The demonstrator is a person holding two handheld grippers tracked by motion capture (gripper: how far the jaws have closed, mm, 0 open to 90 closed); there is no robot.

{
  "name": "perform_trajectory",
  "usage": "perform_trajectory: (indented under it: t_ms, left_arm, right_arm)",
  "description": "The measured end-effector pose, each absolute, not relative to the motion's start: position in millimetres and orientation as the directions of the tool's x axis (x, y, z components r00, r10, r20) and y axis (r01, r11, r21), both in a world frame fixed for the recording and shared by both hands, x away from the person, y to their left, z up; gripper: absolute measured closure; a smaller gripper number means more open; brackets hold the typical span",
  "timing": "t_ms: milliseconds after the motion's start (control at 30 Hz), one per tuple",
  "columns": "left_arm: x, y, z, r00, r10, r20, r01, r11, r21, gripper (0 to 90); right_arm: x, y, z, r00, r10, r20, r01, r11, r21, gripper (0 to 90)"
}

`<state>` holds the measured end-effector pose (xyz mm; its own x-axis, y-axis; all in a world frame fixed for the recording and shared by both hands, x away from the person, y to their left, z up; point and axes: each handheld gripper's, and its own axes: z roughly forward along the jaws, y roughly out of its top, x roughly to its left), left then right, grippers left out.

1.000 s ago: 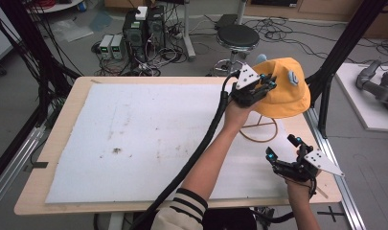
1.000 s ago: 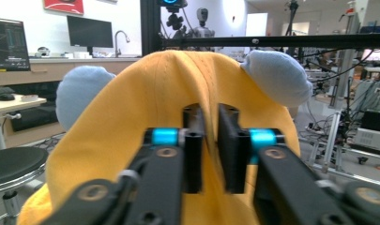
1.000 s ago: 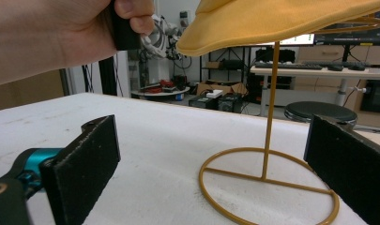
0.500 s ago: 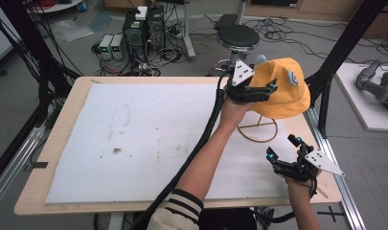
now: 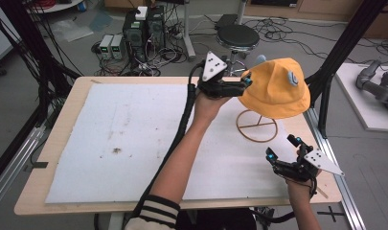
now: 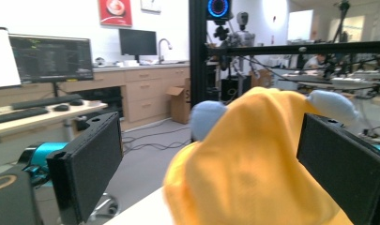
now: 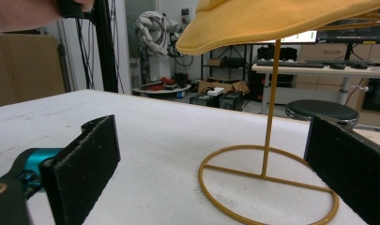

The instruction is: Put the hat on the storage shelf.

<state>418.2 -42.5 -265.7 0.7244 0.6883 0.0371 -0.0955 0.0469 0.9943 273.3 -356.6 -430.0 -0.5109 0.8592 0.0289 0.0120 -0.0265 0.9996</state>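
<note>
White mat [image 5: 134,139] covering a wooden table [image 5: 52,143], small dark stain [image 5: 116,151] marking the mat, black stool [image 5: 237,36] standing beyond the far edge, computer boxes [image 5: 143,28] and tangled cables [image 5: 287,31] lying on the floor, monitor [image 6: 51,58] glowing on a desk.

No text, label, brand or number can be read anywhere here.

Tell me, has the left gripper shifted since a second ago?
Yes. The left gripper has drawn leftward off the yellow hat, away from the stand's ring, its jaws having just opened.
</note>
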Motion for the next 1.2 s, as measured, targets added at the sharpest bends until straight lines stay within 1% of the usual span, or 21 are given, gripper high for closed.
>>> perform_trajectory:
  t_ms: [100, 133, 167, 233, 267, 300, 333, 533, 567, 600, 633, 667, 700, 733, 800, 867, 900, 1200]
  left_arm:
    - [416, -25, -264, 0.705, 0.707, 0.047, -0.104, 0.038, 0.994, 7.6]
    - [412, -6, -261, 0.687, 0.726, 0.045, -0.105, 0.038, 0.994, 7.4]
    - [412, -6, -261, 0.687, 0.726, 0.045, -0.105, 0.038, 0.994, 7.4]
    - [408, 14, -259, 0.666, 0.745, 0.048, -0.106, 0.031, 0.994, 7.4]
    - [403, 33, -258, 0.644, 0.763, 0.058, -0.114, 0.020, 0.993, 7.4]
    - [403, 33, -258, 0.644, 0.763, 0.058, -0.114, 0.020, 0.993, 7.3]
    - [400, 43, -259, 0.631, 0.773, 0.065, -0.117, 0.012, 0.993, 7.3]
    - [382, 100, -264, 0.564, 0.825, 0.045, -0.118, 0.027, 0.993, 7.3]
    - [375, 117, -267, 0.543, 0.838, 0.045, -0.117, 0.022, 0.993, 7.3]
    - [375, 117, -267, 0.543, 0.838, 0.045, -0.117, 0.022, 0.993, 7.3]
    - [371, 125, -269, 0.528, 0.848, 0.053, -0.118, 0.012, 0.993, 7.3]
    - [364, 140, -273, 0.505, 0.861, 0.063, -0.117, -0.004, 0.993, 7.3]
    - [364, 140, -273, 0.505, 0.861, 0.063, -0.117, -0.004, 0.993, 7.3]
    - [357, 155, -278, 0.485, 0.872, 0.063, -0.114, -0.008, 0.993, 7.3]
    - [353, 162, -281, 0.475, 0.878, 0.061, -0.114, -0.008, 0.993, 7.3]
    - [342, 183, -290, 0.443, 0.895, 0.060, -0.116, -0.009, 0.993, 7.3]
    - [342, 183, -290, 0.443, 0.895, 0.060, -0.116, -0.009, 0.993, 7.3]
    - [314, 237, -331, 0.326, 0.945, 0.014, -0.081, 0.013, 0.997, 7.3]
  right_arm:
    - [274, -356, -430, -0.514, 0.857, 0.032, 0.017, -0.027, 0.999, 3.3]
    - [274, -356, -430, -0.514, 0.858, 0.023, 0.014, -0.018, 1.000, 3.4]
    - [275, -355, -430, -0.514, 0.857, 0.020, 0.010, -0.017, 1.000, 3.4]
    - [275, -354, -430, -0.517, 0.856, 0.029, 0.021, -0.021, 1.000, 3.3]
    - [275, -354, -430, -0.518, 0.855, 0.028, 0.020, -0.020, 1.000, 3.4]
    - [276, -353, -430, -0.517, 0.856, 0.021, 0.013, -0.016, 1.000, 3.4]
    - [276, -353, -430, -0.517, 0.856, 0.021, 0.013, -0.016, 1.000, 3.4]
    - [278, -346, -430, -0.529, 0.849, 0.017, 0.019, -0.009, 1.000, 3.4]
    - [279, -345, -429, -0.532, 0.847, 0.015, 0.016, -0.008, 1.000, 3.4]
    - [279, -344, -429, -0.533, 0.846, 0.013, 0.015, -0.006, 1.000, 3.4]
    - [280, -343, -429, -0.532, 0.846, 0.009, 0.012, -0.004, 1.000, 3.3]
    - [280, -343, -429, -0.532, 0.847, 0.012, 0.015, -0.004, 1.000, 3.3]
    - [280, -343, -429, -0.530, 0.848, 0.014, 0.019, -0.005, 1.000, 3.4]
    - [280, -342, -429, -0.529, 0.848, 0.017, 0.018, -0.008, 1.000, 3.3]
    - [280, -343, -429, -0.528, 0.849, 0.017, 0.014, -0.011, 1.000, 3.3]
    - [280, -343, -428, -0.524, 0.852, 0.017, 0.010, -0.014, 1.000, 3.3]
    - [280, -344, -428, -0.522, 0.853, 0.019, 0.011, -0.015, 1.000, 3.4]
    - [279, -346, -428, -0.511, 0.859, 0.026, 0.014, -0.022, 1.000, 3.3]
